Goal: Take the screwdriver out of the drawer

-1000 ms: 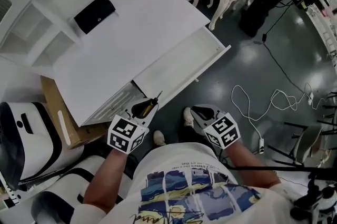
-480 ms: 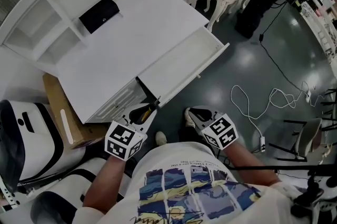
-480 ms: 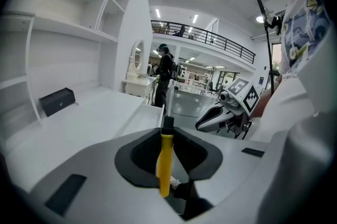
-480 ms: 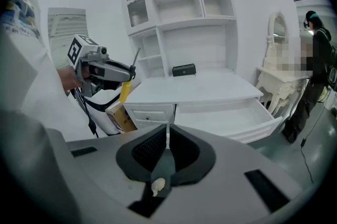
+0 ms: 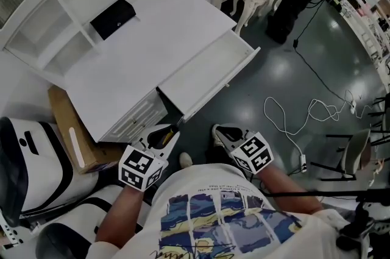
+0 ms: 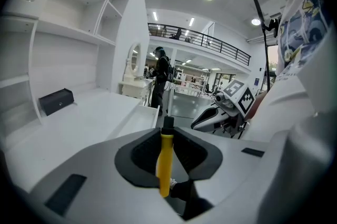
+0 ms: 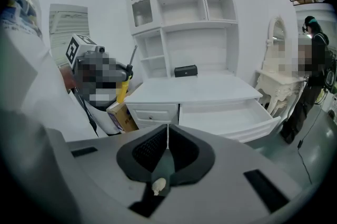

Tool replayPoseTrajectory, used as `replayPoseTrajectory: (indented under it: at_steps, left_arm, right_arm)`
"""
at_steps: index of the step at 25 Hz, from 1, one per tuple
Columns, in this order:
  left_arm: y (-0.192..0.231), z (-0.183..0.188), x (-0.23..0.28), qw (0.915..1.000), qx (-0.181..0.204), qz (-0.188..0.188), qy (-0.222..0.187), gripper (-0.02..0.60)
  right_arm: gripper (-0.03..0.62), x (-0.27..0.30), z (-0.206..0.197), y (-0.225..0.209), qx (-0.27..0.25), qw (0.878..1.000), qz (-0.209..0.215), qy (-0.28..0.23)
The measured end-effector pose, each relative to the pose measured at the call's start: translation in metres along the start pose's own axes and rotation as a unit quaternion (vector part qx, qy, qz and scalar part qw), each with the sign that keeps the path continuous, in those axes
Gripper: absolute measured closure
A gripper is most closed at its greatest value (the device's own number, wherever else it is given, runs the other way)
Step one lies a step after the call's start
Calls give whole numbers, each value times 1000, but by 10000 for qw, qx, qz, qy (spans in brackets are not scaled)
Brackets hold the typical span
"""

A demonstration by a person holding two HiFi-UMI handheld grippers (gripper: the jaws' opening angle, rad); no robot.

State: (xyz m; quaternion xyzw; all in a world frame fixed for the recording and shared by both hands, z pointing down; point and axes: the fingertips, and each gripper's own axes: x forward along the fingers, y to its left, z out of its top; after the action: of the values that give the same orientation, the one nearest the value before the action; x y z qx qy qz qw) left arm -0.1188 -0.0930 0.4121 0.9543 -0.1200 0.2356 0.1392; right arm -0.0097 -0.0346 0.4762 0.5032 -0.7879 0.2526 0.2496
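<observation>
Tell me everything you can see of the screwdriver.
The screwdriver has a smooth yellow handle, plastic by the look, a black collar and a thin shaft beyond it. The left gripper is shut on the handle, dark pads pressing either side. It is tilted, shaft end up and away from the person, held in the air clear of the open drawer, in front of the white desk. Nothing else touches it.
</observation>
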Motion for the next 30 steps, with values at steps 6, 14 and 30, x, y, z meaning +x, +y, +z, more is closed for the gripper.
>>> replayPoseTrajectory:
  at_steps: [6,14,30]
  left_arm:
    - [1,-10,-7,10000,-76,22,16,497]
    - [6,-17,-22,9997,-168,180,-18,497]
    - [18,-26,-31,9993,-259,264,-33,497]
  right_arm:
    - [565,0,-5,11,-15,10000,6,34]
    - [566,10,1,22,-192,9997,146,60]
    - [568,28,7,32,-368,9989,260,149]
